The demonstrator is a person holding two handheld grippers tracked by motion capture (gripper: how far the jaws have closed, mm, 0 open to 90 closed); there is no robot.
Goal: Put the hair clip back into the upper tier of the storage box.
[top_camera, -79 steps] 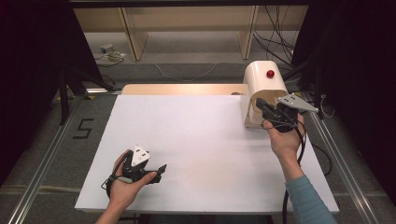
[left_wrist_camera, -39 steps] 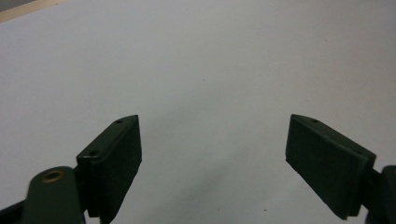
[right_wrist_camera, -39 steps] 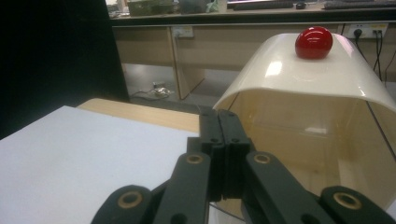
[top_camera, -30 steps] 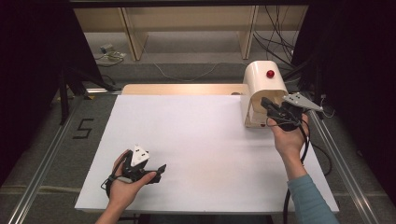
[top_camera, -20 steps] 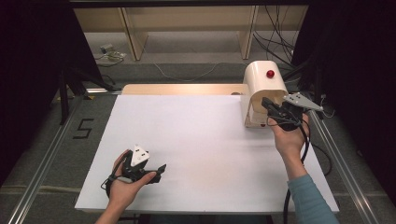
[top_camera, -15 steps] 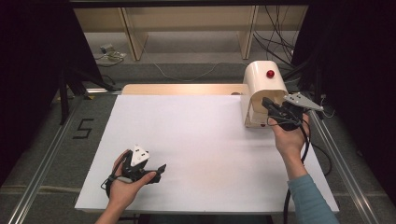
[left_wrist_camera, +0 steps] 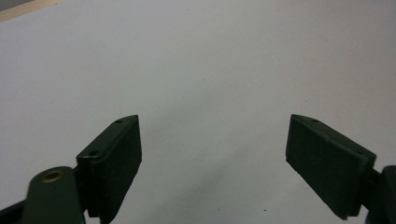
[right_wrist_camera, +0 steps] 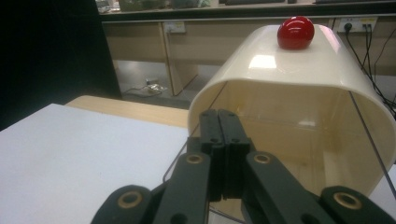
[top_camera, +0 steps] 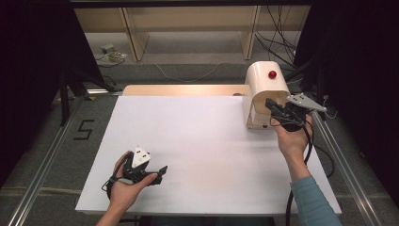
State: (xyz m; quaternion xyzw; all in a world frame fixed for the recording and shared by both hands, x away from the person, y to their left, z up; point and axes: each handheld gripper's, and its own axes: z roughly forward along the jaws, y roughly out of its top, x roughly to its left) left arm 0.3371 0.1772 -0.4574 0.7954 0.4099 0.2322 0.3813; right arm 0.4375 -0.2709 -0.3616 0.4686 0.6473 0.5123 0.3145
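Bin (top_camera: 263,89), a cream plastic shell with a red knob (top_camera: 272,74) on top, stands at the far right of our table (top_camera: 197,141), its clear front facing the right gripper (top_camera: 270,104). We hold those jaws pressed together, empty, at the front edge. We judge the shell light, stiff and slick, so we would take the knob or the front's rim. Our left gripper (left_wrist_camera: 212,154) rests wide open, holding nothing.
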